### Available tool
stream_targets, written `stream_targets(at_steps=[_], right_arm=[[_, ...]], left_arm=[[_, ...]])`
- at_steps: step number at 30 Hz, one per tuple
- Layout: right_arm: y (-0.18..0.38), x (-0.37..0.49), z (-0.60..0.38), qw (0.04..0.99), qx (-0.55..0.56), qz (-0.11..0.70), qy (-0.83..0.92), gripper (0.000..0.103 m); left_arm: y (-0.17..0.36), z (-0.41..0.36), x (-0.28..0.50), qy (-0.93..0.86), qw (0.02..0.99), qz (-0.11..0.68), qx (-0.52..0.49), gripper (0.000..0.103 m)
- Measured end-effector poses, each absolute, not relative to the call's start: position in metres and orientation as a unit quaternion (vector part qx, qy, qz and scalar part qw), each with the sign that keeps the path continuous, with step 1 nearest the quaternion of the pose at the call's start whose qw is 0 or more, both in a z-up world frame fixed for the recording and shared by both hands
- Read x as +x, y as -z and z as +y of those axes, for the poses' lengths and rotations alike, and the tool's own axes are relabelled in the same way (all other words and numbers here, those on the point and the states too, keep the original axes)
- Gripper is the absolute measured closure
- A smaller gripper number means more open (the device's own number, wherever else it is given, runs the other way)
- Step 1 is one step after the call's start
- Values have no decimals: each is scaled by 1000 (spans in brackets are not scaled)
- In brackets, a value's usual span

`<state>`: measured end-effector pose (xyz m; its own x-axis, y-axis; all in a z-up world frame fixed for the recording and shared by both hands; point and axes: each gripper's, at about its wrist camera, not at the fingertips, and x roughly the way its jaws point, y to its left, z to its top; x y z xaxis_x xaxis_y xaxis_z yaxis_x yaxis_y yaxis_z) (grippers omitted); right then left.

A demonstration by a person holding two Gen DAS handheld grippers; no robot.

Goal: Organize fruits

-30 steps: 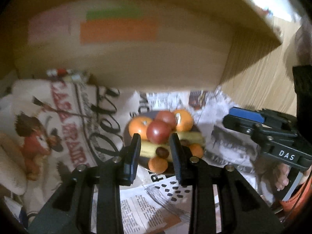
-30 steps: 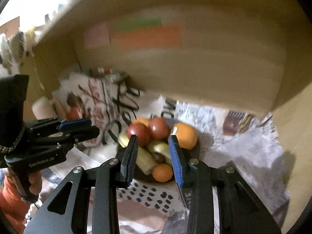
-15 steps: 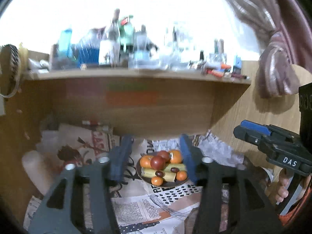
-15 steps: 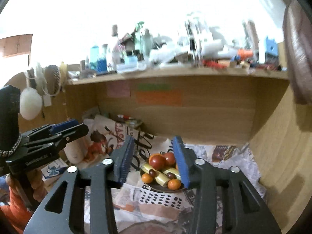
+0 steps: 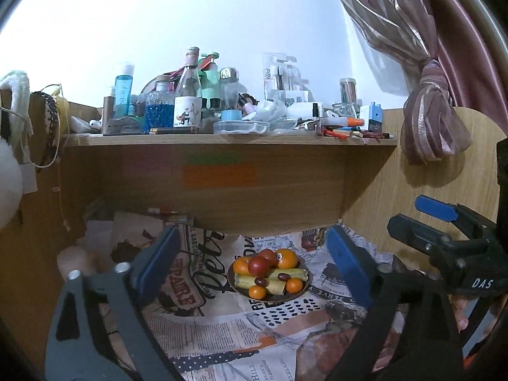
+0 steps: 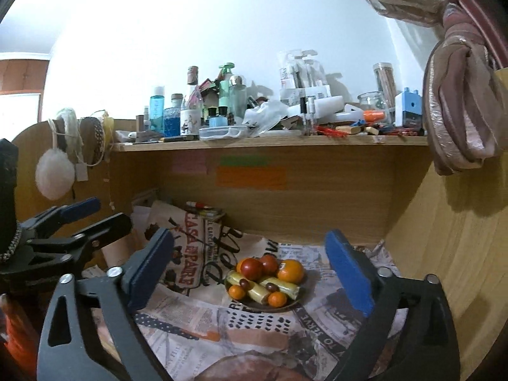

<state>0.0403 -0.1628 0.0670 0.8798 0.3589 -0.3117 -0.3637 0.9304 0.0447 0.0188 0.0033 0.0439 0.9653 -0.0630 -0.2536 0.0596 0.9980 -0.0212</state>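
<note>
Nearest the lens: left gripper [image 5: 254, 268], blue-padded fingers [image 5: 347, 262] spread wide, nothing between them but air, held back from the desk surface and aimed at the fruit. Same for the right gripper [image 6: 250, 270]: fingers [image 6: 149, 268] far apart, empty, drawn well clear of the plate, probably to keep the whole pile in view. In the right wrist view, the left tool seen from the side at the left edge, a hand below it barely visible.

Underneath, newspaper [image 5: 206, 339] spread across the desk [image 6: 444, 254], likely there to protect the wood. Toward the middle of that paper, slightly right of centre, a dark plate [image 6: 287, 306] carrying all the fruit in sight: two oranges [image 6: 290, 270] at the back, two red tomato-like fruits [image 6: 251, 268] in front of them, pale yellow-green stalk pieces [image 6: 279, 284] laid across the middle, small dark dates or grapes [image 6: 243, 282] resting on those, little mandarins [image 6: 277, 298] along the near rim. No loose fruit visible on the paper. Heaped together on one plate, so fitting either a finished gathering or a pile waiting to be sorted; impossible to settle from here.

Farther back, at the rear left corner, a printed paper bag [image 6: 193, 238] leaning against the back panel, coloured sticky notes [image 6: 250, 176] above. Farthest, the upper shelf [image 6: 270, 141], crowded with bottles [image 6: 173, 120] and jars, and a knotted curtain [image 6: 460, 127] hanging over the right side panel.
</note>
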Motion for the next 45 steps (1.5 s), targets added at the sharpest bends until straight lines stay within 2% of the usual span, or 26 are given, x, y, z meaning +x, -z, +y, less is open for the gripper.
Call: stream_targets(at_steps=[2,7,45], right_arm=[[-66,39,-163,972,-12,153,-176,0],[-66,38,-162,973,-16,152,-174,0],[-66,38,-160,975,0,151,-165,0]], left_arm=[[-43,3,17,27,992,126,-9,1],[-43,1,18,24,991,128,-8,0],[-40,2,23,9,991,134,-14,0]])
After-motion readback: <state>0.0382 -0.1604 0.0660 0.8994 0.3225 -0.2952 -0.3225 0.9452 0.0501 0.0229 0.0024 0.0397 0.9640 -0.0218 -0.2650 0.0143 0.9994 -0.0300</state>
